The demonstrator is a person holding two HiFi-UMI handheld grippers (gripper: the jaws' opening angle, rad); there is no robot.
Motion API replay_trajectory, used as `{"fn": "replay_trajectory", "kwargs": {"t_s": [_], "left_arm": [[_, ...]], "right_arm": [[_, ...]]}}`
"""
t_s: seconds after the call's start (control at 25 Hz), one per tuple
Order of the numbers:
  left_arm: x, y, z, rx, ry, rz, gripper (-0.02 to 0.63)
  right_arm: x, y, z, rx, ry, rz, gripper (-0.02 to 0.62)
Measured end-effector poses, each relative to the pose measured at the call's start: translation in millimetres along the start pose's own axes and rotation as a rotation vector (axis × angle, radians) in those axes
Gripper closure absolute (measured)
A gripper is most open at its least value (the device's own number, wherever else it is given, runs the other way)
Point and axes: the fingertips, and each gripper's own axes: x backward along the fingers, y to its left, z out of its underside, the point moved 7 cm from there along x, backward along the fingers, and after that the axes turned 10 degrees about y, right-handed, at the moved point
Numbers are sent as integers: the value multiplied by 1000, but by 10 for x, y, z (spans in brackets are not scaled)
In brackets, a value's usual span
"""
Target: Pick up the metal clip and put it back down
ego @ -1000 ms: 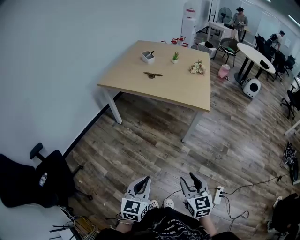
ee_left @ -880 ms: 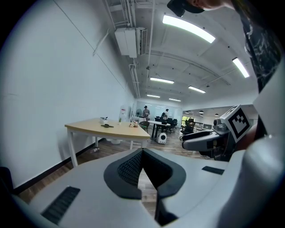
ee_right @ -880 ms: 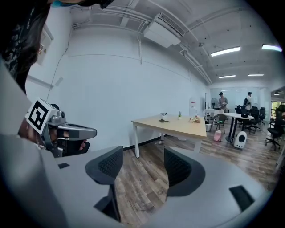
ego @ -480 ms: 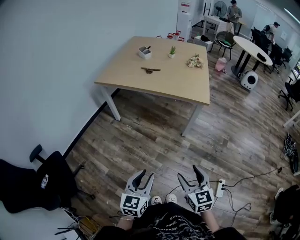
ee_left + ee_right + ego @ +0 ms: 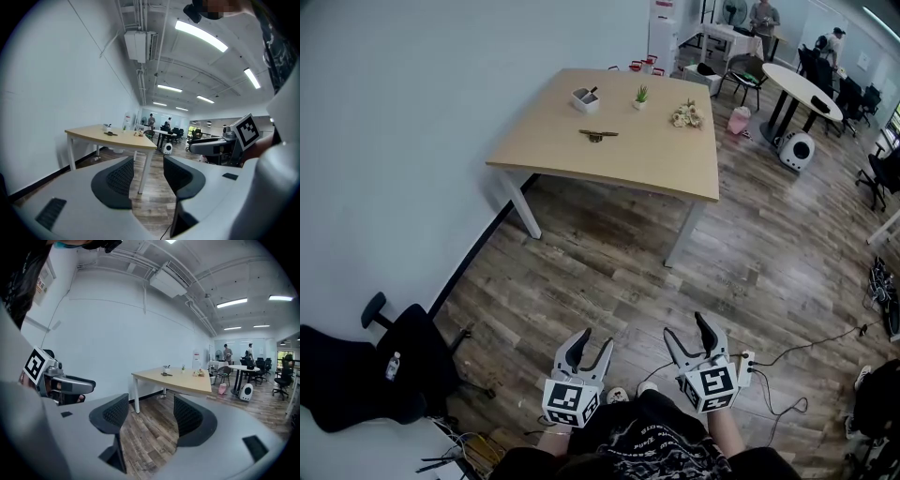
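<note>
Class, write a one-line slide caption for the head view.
Left gripper and right gripper, jaws just opening on nothing, far from the table bearing the metal clip.

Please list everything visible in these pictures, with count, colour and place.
table: one, light wood, beside the wall
metal clip: one, dark, middle of the table
container: one, white, table's far end
potted plant: one, green, right of the container
flowers: one bunch, pale, right of the plant
office chair: one, black, lower left, by the wall
round table: one, white, far right
power strip: one, white, on the floor, lower right
left gripper: one, grey, bottom centre; jaws have just been opening, nothing between them
right gripper: one, grey, beside it; jaws have just been opening, nothing between them
</note>
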Motion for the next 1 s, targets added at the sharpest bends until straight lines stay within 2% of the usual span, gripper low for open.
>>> {"fn": "replay_trajectory", "kwargs": {"t_s": [0.4,0.68,1.0], "left_arm": [[-257,191,-34,25,11,-36,367],[-741,426,-163,60,26,-84,359],[-1517,841,-711,105,27,-171,351]], "right_arm": [[-294,-161,-24,-9,-3,-11,295],[-1009,-501,-210,17,14,-81,295],[-1983,-1030,-771,91,37,-187,295]]}}
